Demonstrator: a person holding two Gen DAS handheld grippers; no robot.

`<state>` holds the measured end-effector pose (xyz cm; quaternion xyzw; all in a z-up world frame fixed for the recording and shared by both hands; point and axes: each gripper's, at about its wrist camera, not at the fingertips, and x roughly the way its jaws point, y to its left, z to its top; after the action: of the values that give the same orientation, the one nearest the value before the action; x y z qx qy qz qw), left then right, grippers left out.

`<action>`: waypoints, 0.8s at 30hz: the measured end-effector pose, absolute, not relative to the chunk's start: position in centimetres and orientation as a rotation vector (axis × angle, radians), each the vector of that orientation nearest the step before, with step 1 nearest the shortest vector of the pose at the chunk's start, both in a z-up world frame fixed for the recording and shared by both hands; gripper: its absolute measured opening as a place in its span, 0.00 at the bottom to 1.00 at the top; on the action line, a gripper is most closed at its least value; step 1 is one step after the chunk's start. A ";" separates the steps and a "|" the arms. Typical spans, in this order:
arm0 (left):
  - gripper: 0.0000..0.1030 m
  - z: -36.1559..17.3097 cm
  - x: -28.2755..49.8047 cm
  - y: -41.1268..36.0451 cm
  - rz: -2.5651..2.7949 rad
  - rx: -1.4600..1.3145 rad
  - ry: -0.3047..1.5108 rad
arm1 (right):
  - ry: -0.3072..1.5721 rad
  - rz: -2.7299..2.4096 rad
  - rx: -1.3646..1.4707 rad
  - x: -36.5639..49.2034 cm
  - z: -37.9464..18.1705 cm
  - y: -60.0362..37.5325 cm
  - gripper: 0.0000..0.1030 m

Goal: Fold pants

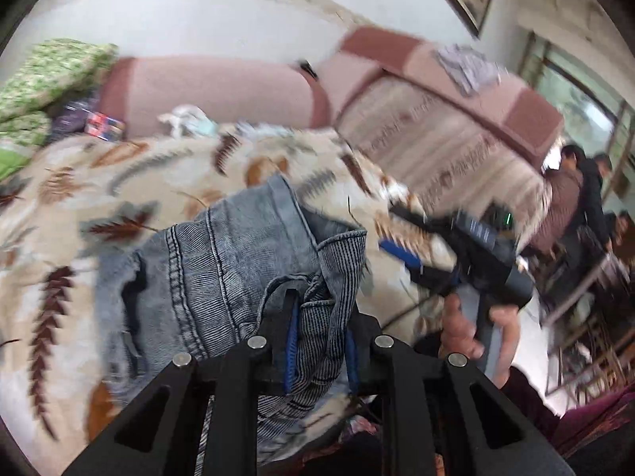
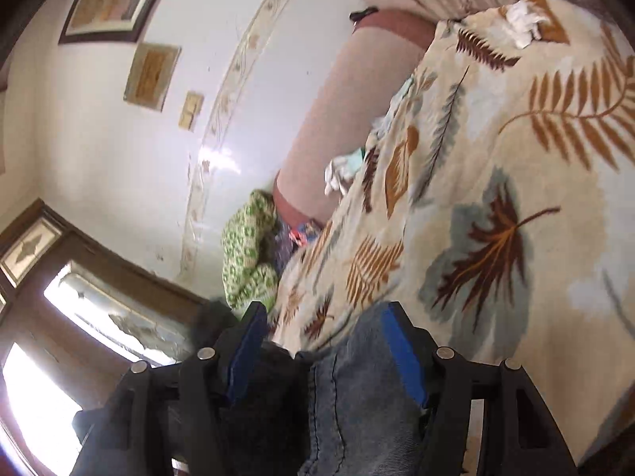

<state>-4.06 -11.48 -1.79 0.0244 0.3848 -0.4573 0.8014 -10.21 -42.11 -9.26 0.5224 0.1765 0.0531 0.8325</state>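
Although both views are smeared by motion blur, the jeans are seen lifted above the leaf-patterned blanket, pinched in the left gripper and bunched, their ends cut off, between the wide-set pads of the right gripper.

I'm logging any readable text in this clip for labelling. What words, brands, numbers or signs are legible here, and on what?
Nothing is legible in either view.
Red and blue box by the sofa: printed, but too blurred to read.
Dark packet beside it: print too blurred.
Framed pictures on the wall: no readable lettering.
Jeans: no label or tag text shows.
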 end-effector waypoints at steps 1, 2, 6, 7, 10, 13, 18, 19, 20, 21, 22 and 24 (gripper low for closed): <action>0.20 -3.4 -4.1 -13.0 -0.994 0.078 0.866 | 0.361 0.102 1.108 -10.5 -9.1 -42.5 0.63; 0.20 -5.3 -4.0 -14.4 -1.002 0.108 0.931 | 0.353 0.095 1.107 -10.8 -9.0 -42.8 0.63; 0.25 -8.0 -4.8 -15.9 -1.015 0.163 1.042 | 0.354 0.084 1.099 -11.2 -8.9 -43.3 0.63; 0.32 -7.3 -4.8 -15.4 -1.021 0.160 1.022 | 0.359 0.087 1.093 -11.2 -8.8 -43.2 0.63; 0.55 -3.0 -4.0 -13.2 -1.047 0.105 0.907 | 0.372 0.098 1.071 -11.0 -8.8 -42.7 0.63; 0.68 1.2 -3.1 -9.9 -0.968 0.074 0.742 | 0.392 0.113 1.047 -10.3 -8.7 -41.9 0.63; 0.69 0.9 0.4 -6.5 -0.795 0.081 0.730 | 0.466 0.159 0.920 -8.3 -8.0 -39.0 0.63; 0.69 0.3 1.5 -6.2 -0.764 0.076 0.754 | 0.488 0.175 0.903 -7.7 -8.0 -38.4 0.63; 0.69 -0.4 2.8 -6.0 -0.723 0.079 0.786 | 0.509 0.199 0.892 -7.0 -7.9 -37.8 0.63; 0.69 -1.2 4.1 -6.1 -0.682 0.090 0.819 | 0.525 0.228 0.886 -6.3 -7.8 -37.1 0.63; 0.69 -2.2 5.2 -6.4 -0.649 0.101 0.848 | 0.539 0.262 0.885 -5.6 -7.6 -36.5 0.63; 0.69 -4.1 7.3 -6.6 -0.587 0.114 0.903 | 0.590 0.344 0.887 -3.7 -7.5 -35.2 0.63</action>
<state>7.34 -6.64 -4.11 0.0543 0.4298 -0.2794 0.8569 -3.69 -35.23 -7.51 0.4207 0.2798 0.1630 0.8475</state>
